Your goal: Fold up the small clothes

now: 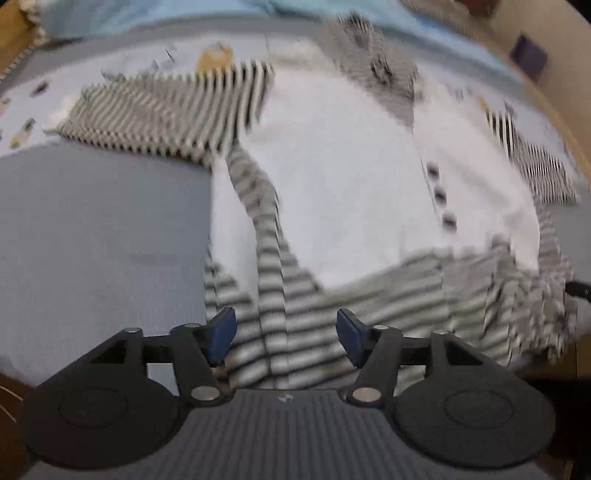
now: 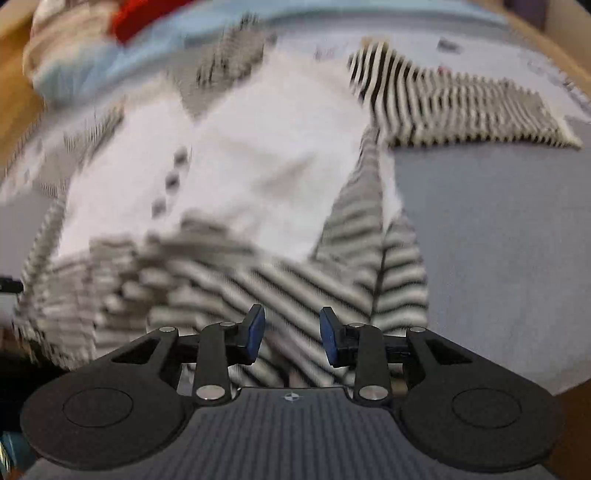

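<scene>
While both pairs of tongs hang over the near hem of the garment, neither one grips it. The left tongs [image 1: 286, 338] stand with their blue pads wide apart above the striped band, nothing pinched between them. The right tongs [image 2: 291, 336] are parted more narrowly, also over striped cloth, their pads clear of it as far as the blur lets me judge.

Beyond the pads lies the small garment [image 1: 343, 177], spread flat with a white body, a short row of dark buttons [image 1: 439, 195] and grey-and-white striped trim along the near edge. One striped sleeve [image 1: 162, 114] stretches out sideways in the left wrist view; the other sleeve [image 2: 465, 107] does the same in the right wrist view. The garment rests on a pale blue-grey sheet [image 1: 96, 229] with a small printed pattern at its far side. A light blue cloth [image 2: 77, 70] and something red [image 2: 140, 14] lie past the garment.
</scene>
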A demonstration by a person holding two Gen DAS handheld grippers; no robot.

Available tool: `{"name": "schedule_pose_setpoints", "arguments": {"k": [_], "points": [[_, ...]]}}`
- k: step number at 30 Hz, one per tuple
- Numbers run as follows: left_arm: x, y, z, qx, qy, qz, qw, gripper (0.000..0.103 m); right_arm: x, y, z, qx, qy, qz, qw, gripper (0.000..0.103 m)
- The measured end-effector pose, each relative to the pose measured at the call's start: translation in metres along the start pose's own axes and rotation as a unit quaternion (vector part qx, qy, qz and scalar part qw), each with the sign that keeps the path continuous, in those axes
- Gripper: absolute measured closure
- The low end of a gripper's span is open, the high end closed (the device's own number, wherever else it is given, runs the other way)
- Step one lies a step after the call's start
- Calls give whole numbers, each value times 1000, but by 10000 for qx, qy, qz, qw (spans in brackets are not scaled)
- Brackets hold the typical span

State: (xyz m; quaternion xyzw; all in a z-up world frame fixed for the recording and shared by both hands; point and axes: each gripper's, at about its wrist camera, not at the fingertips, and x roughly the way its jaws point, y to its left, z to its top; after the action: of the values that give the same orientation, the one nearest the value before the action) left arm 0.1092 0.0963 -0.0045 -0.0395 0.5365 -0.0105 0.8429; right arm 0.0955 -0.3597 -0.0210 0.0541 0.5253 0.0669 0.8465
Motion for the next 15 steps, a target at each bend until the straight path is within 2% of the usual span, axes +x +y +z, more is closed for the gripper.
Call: {"name": "schedule_pose_setpoints", "arguments": {"k": [4,8,15], "points": [[-7,0,19,-306,-377,30,9988,31,-6,-2,7,122,-551,-127,9983,69],[-18,-10,27,-315,-845,272,9956,22,-4,6,15,-59,-991,-583,9933,69],[-20,-18,42,-443,-988,299,9937,22,-9,16,28,4,-1760,-744,9816,69]]}}
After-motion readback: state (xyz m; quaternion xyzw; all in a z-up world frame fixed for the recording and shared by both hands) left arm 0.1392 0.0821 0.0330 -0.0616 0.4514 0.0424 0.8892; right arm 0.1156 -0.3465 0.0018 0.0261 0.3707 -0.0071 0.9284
